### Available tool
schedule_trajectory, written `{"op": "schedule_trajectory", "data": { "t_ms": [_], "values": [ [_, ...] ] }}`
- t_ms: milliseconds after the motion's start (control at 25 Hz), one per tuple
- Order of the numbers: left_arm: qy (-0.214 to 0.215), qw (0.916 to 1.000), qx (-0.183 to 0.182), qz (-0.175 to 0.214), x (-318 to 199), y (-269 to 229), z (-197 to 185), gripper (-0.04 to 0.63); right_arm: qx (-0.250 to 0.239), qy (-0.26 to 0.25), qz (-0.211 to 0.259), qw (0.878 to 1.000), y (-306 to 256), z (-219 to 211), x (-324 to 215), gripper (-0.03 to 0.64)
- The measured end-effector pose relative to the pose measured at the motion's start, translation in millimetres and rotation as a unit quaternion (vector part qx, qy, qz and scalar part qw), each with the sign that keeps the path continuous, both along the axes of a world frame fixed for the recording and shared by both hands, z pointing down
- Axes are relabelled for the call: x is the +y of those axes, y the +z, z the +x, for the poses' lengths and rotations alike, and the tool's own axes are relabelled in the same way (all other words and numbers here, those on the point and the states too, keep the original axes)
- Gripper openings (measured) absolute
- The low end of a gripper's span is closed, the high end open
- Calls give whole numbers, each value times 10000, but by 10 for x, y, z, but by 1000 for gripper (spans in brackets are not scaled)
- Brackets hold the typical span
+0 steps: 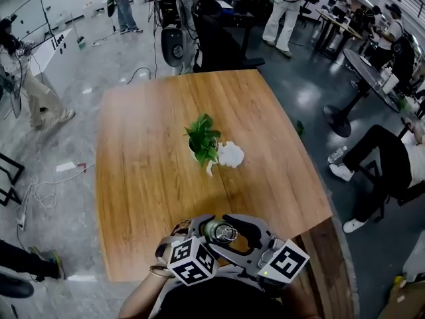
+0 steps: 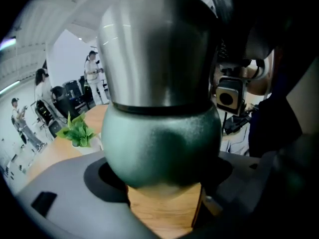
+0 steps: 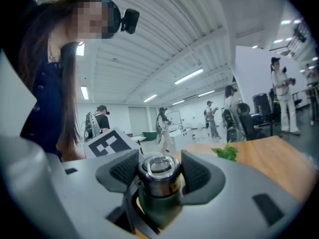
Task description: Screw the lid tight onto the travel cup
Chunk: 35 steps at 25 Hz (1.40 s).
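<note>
At the near edge of a wooden surface (image 1: 146,178), the left tongs (image 2: 162,180) clamp the belly of the green travel cup (image 2: 159,143) while the right tongs (image 3: 159,176) pinch its steel lid (image 3: 158,166) — rigid, smooth metal, probably slippery, best gripped squarely across the sides.

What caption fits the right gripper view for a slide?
Right tongs clamp the steel lid atop the green travel cup; a leafy plant stands on the wooden table behind.

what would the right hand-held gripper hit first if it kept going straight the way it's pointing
The lid of the travel cup, which already sits between its jaws; depth beyond it is unclear.
</note>
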<state>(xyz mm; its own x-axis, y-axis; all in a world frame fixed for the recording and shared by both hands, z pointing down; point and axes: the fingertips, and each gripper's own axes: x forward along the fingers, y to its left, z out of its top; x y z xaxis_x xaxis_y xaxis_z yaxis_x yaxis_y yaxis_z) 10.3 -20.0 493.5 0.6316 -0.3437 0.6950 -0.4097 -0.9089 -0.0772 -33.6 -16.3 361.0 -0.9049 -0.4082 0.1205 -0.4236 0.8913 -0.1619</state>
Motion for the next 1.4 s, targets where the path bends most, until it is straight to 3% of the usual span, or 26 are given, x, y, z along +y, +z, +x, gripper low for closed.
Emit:
{"op": "schedule_trajectory", "data": {
  "t_ms": [80, 280, 360, 440, 560, 640, 720, 800, 880, 960, 1120, 1280, 1400],
  "values": [
    [-73, 9999, 73, -25, 0, -27, 6, 396, -60, -3, -32, 10000, -29, 2, 8, 269],
    [473, 9986, 224, -37, 129, -134, 156, 396, 157, -855, -47, 9962, -100, 86, 142, 270],
    [501, 9985, 200, -10, 108, -164, 235, 396, 242, -995, 83, 9947, -129, 150, 128, 268],
    [221, 9996, 178, 12, 0, -191, 282, 396, 220, -852, 171, 9960, -159, 220, 44, 268],
    [-654, 9978, 39, 116, -230, -252, 304, 396, 133, -375, 199, 9990, -220, 372, -124, 268],
    [-939, 9955, 59, 119, -282, -308, 356, 396, -11, -363, 109, 9993, -277, 484, -151, 264],
    [-584, 9980, 246, -22, -218, -372, 466, 396, -225, -738, -62, 9970, -337, 563, -120, 264],
    [149, 9992, 313, -187, -72, -411, 596, 396, -306, -1359, -145, 9901, -369, 606, -42, 265],
    [773, 9966, 86, -262, 69, -381, 691, 396, -129, -2026, -82, 9791, -333, 632, 76, 265],
    [888, 9957, -174, -209, 81, -329, 727, 396, 85, -2363, 97, 9716, -278, 658, 126, 265],
    [82, 9998, -113, -120, -80, -279, 762, 396, 36, -2088, 458, 9769, -237, 684, 24, 265],
    [-847, 9963, 96, -123, -186, -282, 769, 396, -190, -1936, 625, 9789, -252, 701, -37, 265],
    [-876, 9961, -21, -32, -146, -278, 772, 396, -286, -2216, 545, 9732, -264, 740, 13, 265]
  ]
}}
